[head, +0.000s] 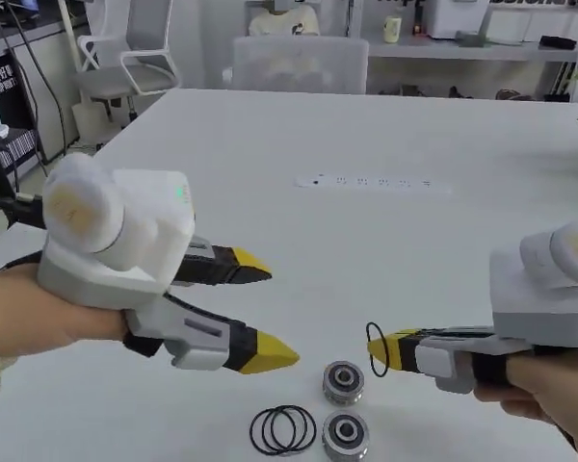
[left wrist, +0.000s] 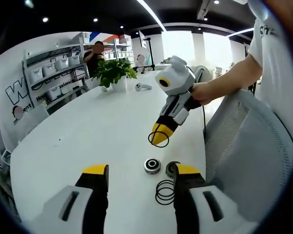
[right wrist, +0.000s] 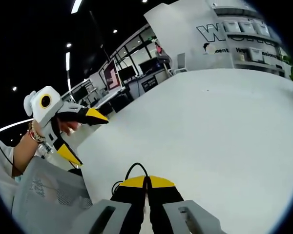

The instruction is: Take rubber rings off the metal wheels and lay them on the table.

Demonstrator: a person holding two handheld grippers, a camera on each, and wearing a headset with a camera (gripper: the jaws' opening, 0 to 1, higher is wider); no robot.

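Note:
Two metal wheels (head: 344, 381) (head: 346, 434) lie near the table's front edge, also seen as a wheel (left wrist: 152, 165) and a second wheel (left wrist: 171, 168) in the left gripper view. Beside them rests a small pile of black rubber rings (head: 283, 428) (left wrist: 165, 191). My right gripper (head: 381, 348) (right wrist: 147, 180) is shut on a thin black rubber ring (head: 376, 348) (right wrist: 136, 168) (left wrist: 157, 139), held in the air just above the wheels. My left gripper (head: 279, 313) (left wrist: 139, 173) stands open, left of the wheels, with nothing between its fingers.
The white table (head: 366, 221) stretches far ahead, with a flush power strip (head: 371, 182) in its middle. Office chairs (head: 299, 63) stand at the far edge. A potted plant (left wrist: 112, 73) and a controller (left wrist: 142, 87) sit at one end. A mesh chair (left wrist: 244, 146) is close by.

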